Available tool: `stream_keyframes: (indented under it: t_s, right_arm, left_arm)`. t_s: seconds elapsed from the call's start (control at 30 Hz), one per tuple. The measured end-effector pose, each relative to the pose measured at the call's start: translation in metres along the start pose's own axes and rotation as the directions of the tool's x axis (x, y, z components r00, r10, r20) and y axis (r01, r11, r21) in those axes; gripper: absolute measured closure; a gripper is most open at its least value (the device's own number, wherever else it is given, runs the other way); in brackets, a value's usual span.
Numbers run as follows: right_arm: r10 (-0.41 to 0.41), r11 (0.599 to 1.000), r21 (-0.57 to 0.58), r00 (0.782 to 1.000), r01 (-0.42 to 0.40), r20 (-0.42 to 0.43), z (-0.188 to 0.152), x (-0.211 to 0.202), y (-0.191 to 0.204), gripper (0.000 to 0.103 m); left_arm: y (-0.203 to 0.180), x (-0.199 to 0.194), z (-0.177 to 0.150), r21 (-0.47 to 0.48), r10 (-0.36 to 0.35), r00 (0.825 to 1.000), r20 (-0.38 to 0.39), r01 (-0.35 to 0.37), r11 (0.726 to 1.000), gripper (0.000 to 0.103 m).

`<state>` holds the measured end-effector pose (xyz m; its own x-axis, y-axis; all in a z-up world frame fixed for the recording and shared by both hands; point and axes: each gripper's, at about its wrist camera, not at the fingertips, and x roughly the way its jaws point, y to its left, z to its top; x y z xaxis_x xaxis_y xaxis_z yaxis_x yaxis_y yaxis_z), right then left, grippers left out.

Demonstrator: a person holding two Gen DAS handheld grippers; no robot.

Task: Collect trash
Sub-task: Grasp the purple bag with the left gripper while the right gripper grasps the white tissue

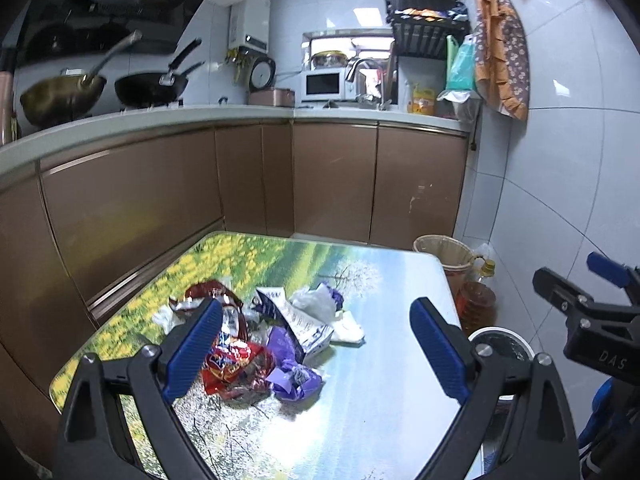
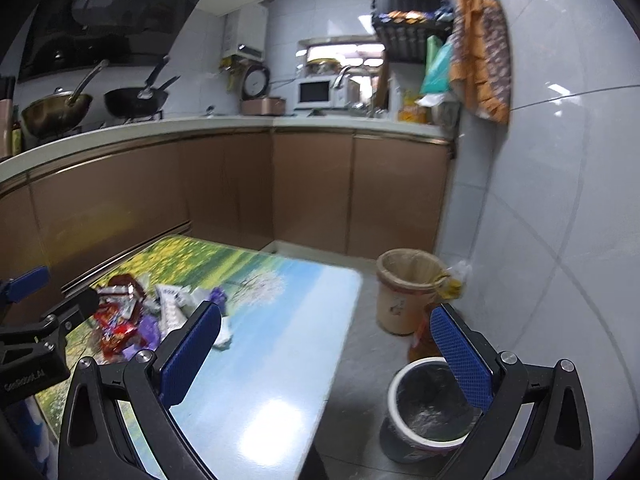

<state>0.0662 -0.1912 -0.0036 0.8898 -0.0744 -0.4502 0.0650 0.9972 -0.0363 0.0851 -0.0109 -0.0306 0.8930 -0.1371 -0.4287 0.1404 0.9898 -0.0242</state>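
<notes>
Here, a small kitchen worktop (image 1: 380, 360) printed with a meadow-and-sky landscape fills the lower part of both views, with brown cabinets beyond it.

Past the right edge of the worktop, on the floor, stand two bins: a tan lined bin (image 2: 408, 292) farther off, and a white-rimmed bin with a dark liner (image 2: 432, 408) directly ahead of and below the right hand-held gripper (image 2: 326, 364).

The trash is a loose pile of wrappers (image 1: 260, 340) lying on the worktop: red foil packets, purple wrappers, a white-and-blue printed packet and a white scrap. The pile spreads roughly left to right, with no strong long axis.

The left hand-held gripper (image 1: 316, 354) hangs just in front of and above the pile, which lies ahead and a little to its left, partly behind its left finger. Its jaws are spread wide and hold nothing. The right hand-held gripper is likewise wide open and empty; the pile sits well off to its left. By my judgement the left one is nearer and better placed to pick.

Readable writing: "DAS" on the right hand-held gripper's body. Print on the wrappers is too blurred to read.
</notes>
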Motion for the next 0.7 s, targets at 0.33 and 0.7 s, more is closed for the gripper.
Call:
stream_keyframes:
  t_s: [0.33, 0.7]
  right_arm:
    - [0.305, 0.950, 0.015, 0.923, -0.311, -0.235, -0.028, 0.089, 0.029, 0.029]
    - [0.447, 0.873, 0.018, 0.786, -0.487, -0.427, -0.042, 0.193, 0.077, 0.057]
  left_arm:
    - [0.047, 0.045, -0.041, -0.073, -0.072, 0.980, -0.185, 0.059, 0.996, 0.020]
    - [0.045, 0.099, -0.055, -0.062, -0.140, 0.946, -0.293, 0.127, 0.990, 0.042]
